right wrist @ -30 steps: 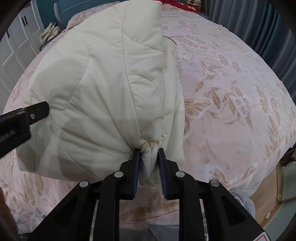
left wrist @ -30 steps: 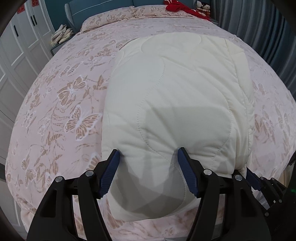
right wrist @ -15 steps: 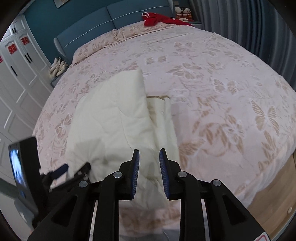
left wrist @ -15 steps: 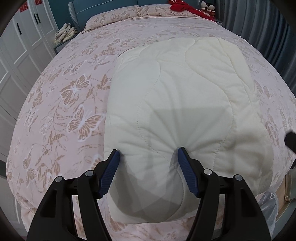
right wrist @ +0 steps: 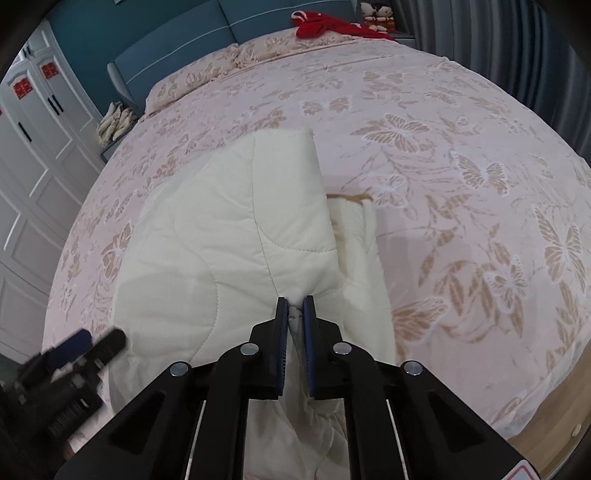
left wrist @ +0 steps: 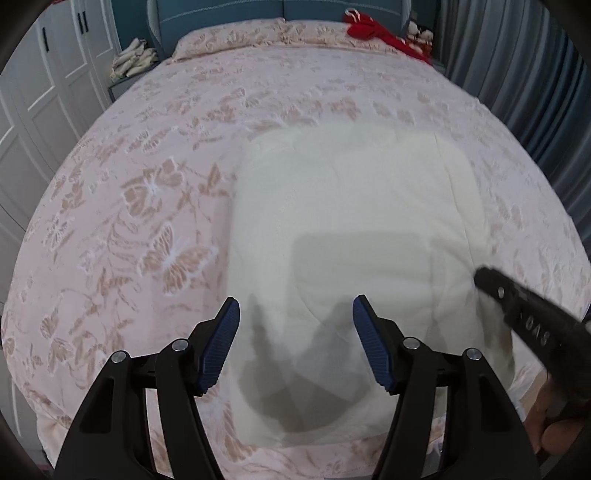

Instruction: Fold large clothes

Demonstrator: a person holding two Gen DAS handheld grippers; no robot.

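Cream quilted garment (right wrist: 236,236) folded on bed (right wrist: 461,155); right gripper (right wrist: 295,306) jaws clenched on its edge; left gripper (left wrist: 295,314) jaws released.

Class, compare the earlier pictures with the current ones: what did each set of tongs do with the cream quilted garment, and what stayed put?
The right tongs, which had released the cream quilted garment half a second ago, have shut again on a pinch of its near edge. The left tongs stayed open above it, holding nothing. The garment remains folded on the floral bedspread; the red cloth by the headboard is unmoved.
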